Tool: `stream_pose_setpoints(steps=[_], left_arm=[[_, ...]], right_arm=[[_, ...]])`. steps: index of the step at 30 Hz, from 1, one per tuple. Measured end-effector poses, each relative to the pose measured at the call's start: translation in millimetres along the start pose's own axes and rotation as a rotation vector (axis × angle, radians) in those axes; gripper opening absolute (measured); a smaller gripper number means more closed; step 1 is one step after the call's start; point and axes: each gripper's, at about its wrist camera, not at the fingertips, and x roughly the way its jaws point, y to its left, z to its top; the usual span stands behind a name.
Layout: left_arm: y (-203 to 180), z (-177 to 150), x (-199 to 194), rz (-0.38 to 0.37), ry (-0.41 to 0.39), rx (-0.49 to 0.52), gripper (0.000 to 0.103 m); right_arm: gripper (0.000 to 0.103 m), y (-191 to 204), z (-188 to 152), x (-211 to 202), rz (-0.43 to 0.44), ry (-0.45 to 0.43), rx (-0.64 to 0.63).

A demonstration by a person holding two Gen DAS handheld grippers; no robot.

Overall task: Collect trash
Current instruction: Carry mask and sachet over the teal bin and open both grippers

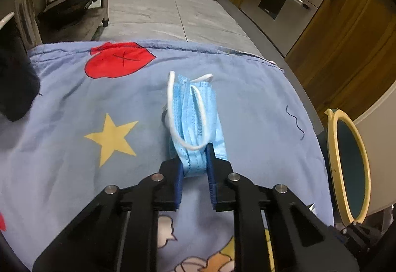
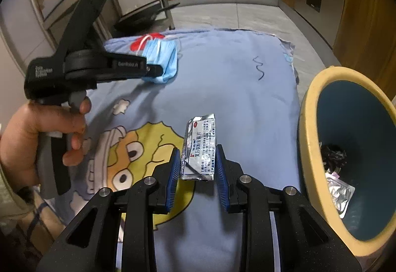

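Your left fingers [image 1: 195, 163] are clenched on the near end of a folded mask [image 1: 195, 113], its long axis running straight away from them over the cloth [image 1: 74, 148]. Your right fingers [image 2: 196, 168] flank a foil packet [image 2: 200, 148] lengthwise, the pads against or just beside its edges; whether they press it you cannot tell. The bin [image 2: 307, 108] stands just right of the cloth, beside your right fingers and well apart from the mask, so both loads must travel right and the packet's trip looks shorter. Trash already lies in the bin. Its base is cut off, the mask's underside is hidden, and the packet's print is too small to read.
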Motion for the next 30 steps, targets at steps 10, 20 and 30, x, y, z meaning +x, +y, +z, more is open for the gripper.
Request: stream_pose_setpoints(steps=[10, 20, 30], left_arm=[[-21, -13, -61, -0.077, -0.066, 0.0, 0.015], [-78, -28, -112, -0.173, -0.114, 0.047, 0.015], [-130, -45, -129, -0.231, -0.106, 0.111, 0.015]], right_arm=[[0.03, -20, 2, -48, -0.005, -0.071, 0.029], [0.03, -73, -13, -104, -0.085, -0.136, 0.098], [0.03, -122, -26, -124, -0.159, -0.148, 0.204]])
